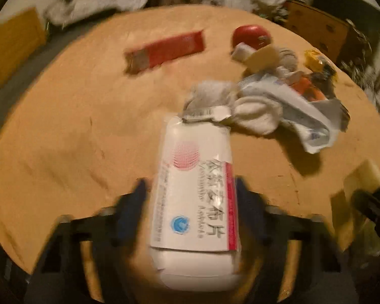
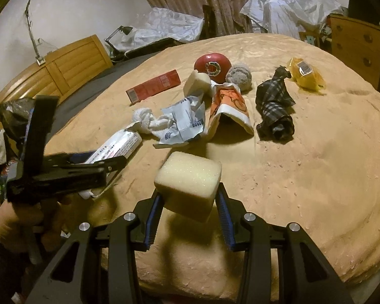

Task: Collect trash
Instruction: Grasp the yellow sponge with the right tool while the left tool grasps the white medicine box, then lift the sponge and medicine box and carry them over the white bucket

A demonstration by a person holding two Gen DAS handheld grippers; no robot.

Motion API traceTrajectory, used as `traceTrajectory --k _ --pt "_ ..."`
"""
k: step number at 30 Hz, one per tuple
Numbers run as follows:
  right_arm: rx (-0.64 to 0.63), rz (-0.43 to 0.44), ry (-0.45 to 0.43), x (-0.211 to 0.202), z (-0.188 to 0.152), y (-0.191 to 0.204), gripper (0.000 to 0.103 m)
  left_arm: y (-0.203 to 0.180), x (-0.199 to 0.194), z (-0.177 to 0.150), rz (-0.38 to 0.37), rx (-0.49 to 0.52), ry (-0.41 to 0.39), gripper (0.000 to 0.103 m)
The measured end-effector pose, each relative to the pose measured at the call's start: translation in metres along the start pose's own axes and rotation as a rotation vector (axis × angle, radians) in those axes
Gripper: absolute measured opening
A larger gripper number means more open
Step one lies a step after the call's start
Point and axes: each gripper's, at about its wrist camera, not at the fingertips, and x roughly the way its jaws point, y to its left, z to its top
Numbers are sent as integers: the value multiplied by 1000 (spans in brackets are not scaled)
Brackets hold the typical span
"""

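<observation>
The right tool [image 2: 190, 200] is gripping a sponge block [image 2: 188, 186], the left tool [image 1: 190, 200] is bracketing a white medicine box [image 1: 193, 197] with jaws parted, while wrappers, cloths and more are still littering the bed [image 2: 316, 177].

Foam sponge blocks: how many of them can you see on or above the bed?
2. One sponge block is held in the right gripper near the camera; the other sponge block lies beside the red ball. More may be hidden under the clutter.

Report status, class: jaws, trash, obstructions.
Right gripper clamps yellow foam block. Left gripper straddles white printed packet, grip unclear. Nothing blocking.
</observation>
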Motion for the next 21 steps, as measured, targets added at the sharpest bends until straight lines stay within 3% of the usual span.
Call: traceTrajectory --k 6,10,14,21 --pt "-11 -23 -2 1 -4 -1 43 1 -9 -7 35 -9 -65 47" --pt "-58 -66 -33 -9 -5 6 43 -7 -40 -14 59 13 -149 47" --pt "-112 -118 -120 -36 0 18 43 -28 -94 -20 82 39 -314 47" --pt "-155 -165 -314 -102 7 34 43 -58 -156 -27 76 26 -520 48"
